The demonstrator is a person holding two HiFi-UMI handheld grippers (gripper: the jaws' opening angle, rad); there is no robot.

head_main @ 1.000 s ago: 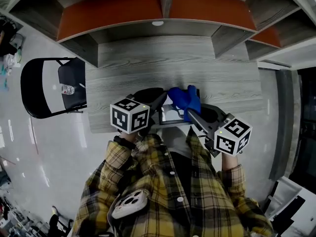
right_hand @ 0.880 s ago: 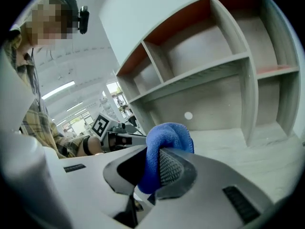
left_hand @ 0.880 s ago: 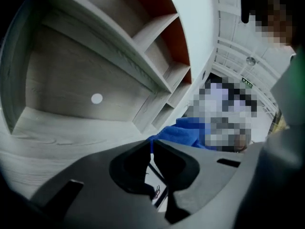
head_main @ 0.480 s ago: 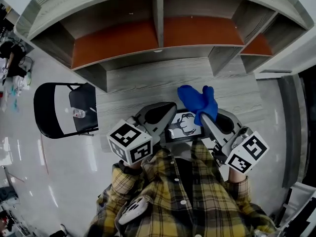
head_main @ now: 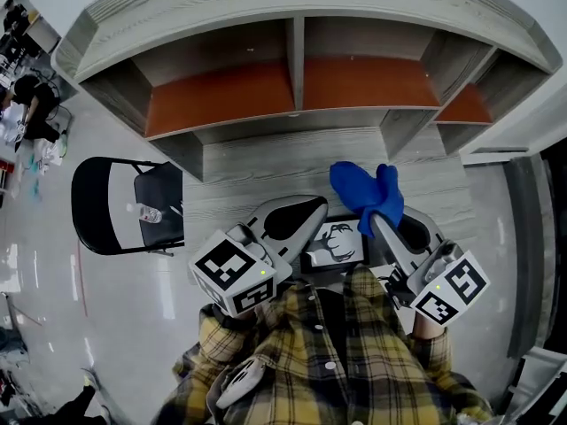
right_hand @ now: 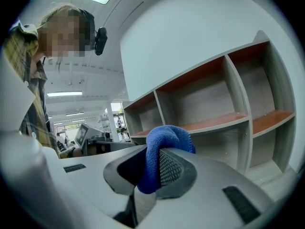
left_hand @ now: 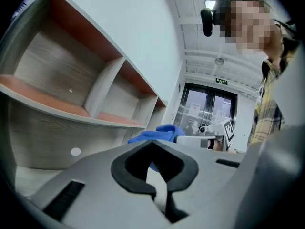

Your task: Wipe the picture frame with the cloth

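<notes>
the right gripper is clamped on the blue cloth, held just above the picture frame — which the left gripper seems to pinch by its edge. the wiping looks about to start; next, press the cloth onto the frame's face.

My left claw fills the bottom of my feed, its black pads pinched onto a pale flat edge. Just past its tips, a blue cloth bunches at the tip of the right claw. Grey shelving with red-brown boards lines the left, and glass doors stand beyond.
</notes>
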